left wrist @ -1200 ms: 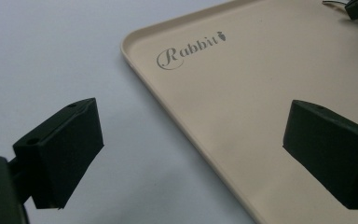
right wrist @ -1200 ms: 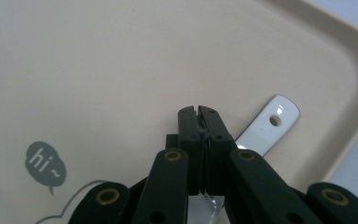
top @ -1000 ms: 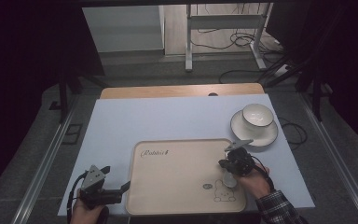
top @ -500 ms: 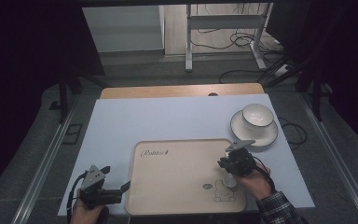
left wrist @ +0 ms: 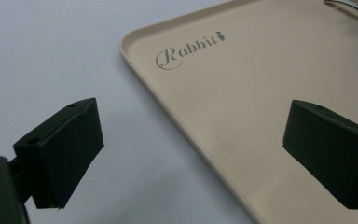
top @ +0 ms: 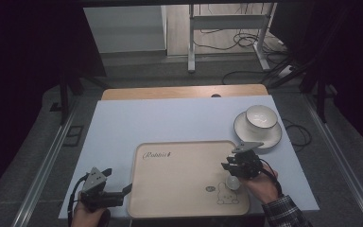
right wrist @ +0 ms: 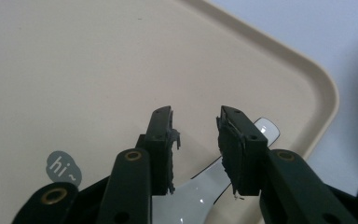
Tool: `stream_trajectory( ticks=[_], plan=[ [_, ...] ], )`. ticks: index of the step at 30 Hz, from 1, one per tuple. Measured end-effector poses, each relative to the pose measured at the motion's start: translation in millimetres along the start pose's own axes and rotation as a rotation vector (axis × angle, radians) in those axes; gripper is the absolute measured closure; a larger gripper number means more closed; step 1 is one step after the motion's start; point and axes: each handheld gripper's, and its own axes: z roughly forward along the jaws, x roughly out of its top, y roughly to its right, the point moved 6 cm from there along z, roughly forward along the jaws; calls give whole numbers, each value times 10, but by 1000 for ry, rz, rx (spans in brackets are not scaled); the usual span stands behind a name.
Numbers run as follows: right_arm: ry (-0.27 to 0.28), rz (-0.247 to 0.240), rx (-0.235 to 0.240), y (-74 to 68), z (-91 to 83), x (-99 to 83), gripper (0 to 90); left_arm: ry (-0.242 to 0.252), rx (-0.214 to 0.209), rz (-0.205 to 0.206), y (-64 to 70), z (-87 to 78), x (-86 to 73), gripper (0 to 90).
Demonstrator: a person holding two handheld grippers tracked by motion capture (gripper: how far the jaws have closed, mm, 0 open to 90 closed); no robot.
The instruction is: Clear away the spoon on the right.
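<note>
One white spoon (right wrist: 200, 189) lies on the beige tray (top: 179, 189), at about four o'clock on it, just beside the printed rabbit. Your right claw (right wrist: 196, 140) hangs over the spoon with its jaws a narrow gap apart, the handle passing beneath them, not gripped. Your left claw (left wrist: 191, 154) is spread wide, straddling the tray's nine o'clock rim, holding nothing. At two o'clock on the bench (top: 170, 118) stands one bowl (top: 261, 117) on one saucer (top: 246, 135).

high: overhead, facing forward | gripper views: close, share tray (top: 179, 161) (beige)
</note>
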Motion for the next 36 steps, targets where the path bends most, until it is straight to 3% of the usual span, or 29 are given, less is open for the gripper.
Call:
stream_trajectory(
  ticks=[29, 36],
  plan=[
    [43, -6, -3, -56, -181, 43, 452, 0, -20, -9, -5, -1, -1, 56],
    [61, -2, -22, -61, -245, 42, 402, -3, -19, -6, -3, 3, -2, 56]
  ],
)
